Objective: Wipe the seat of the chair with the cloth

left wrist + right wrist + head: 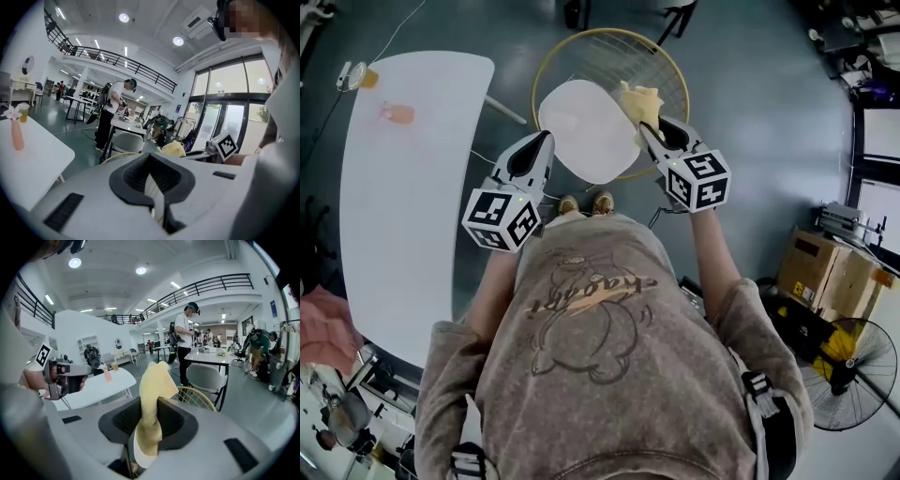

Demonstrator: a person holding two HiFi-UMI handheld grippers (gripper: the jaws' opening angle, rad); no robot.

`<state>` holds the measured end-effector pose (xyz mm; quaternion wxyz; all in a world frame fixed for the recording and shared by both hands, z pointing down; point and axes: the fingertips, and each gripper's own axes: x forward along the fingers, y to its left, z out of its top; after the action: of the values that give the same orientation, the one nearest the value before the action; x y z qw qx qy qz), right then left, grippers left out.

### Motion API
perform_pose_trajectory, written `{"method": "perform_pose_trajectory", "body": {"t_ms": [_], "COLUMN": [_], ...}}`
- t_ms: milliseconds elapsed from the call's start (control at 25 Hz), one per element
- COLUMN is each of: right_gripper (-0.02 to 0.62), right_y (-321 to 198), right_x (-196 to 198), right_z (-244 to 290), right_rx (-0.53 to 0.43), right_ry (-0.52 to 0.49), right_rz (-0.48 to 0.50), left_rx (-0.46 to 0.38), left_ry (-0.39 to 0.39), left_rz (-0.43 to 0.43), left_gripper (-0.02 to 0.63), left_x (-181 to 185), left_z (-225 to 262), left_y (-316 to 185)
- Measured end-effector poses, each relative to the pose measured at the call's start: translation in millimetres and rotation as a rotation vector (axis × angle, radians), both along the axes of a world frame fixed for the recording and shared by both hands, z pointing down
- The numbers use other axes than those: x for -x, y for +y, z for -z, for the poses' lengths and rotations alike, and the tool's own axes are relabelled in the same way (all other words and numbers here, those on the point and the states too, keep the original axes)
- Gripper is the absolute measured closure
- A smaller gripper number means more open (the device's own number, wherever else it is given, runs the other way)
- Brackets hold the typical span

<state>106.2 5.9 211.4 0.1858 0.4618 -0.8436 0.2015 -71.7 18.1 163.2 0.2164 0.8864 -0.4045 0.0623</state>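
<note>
The chair's white seat [586, 127] lies below me inside a gold wire back [609, 42]. My right gripper [652, 131] hangs over the seat's right edge, shut on a yellow cloth [639, 101]. In the right gripper view the cloth [152, 404] stands up, clamped between the jaws, and the wire back [201, 397] shows behind it. My left gripper [539, 145] is at the seat's left front edge, jaws together and holding nothing. In the left gripper view the cloth [173, 149] shows just past the shut left gripper [152, 173].
A long white table [403, 187] stands left of the chair, with a pink vase [397, 114] and a cup [366, 77] at its far end. A cardboard box [825, 272] and a floor fan [853, 370] stand to the right. A person [185, 338] stands at a desk beyond.
</note>
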Motion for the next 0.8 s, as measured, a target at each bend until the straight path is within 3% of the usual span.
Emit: {"method": "perform_pose_trajectory", "body": {"t_ms": [520, 800], "right_gripper": [0.479, 0.479], "right_y": [27, 42], "right_x": [6, 0], "right_z": [61, 80], "right_rx": [-0.210, -0.360], "right_ry": [-0.112, -0.173], "right_rz": [-0.107, -0.205], "left_rx": [-0.083, -0.190], "left_ry": [-0.014, -0.010], "left_rz": [0.013, 0.049], "left_gripper": [0.597, 0.597], "left_x": [12, 17], "left_z": [20, 29], "left_y": [8, 7]}}
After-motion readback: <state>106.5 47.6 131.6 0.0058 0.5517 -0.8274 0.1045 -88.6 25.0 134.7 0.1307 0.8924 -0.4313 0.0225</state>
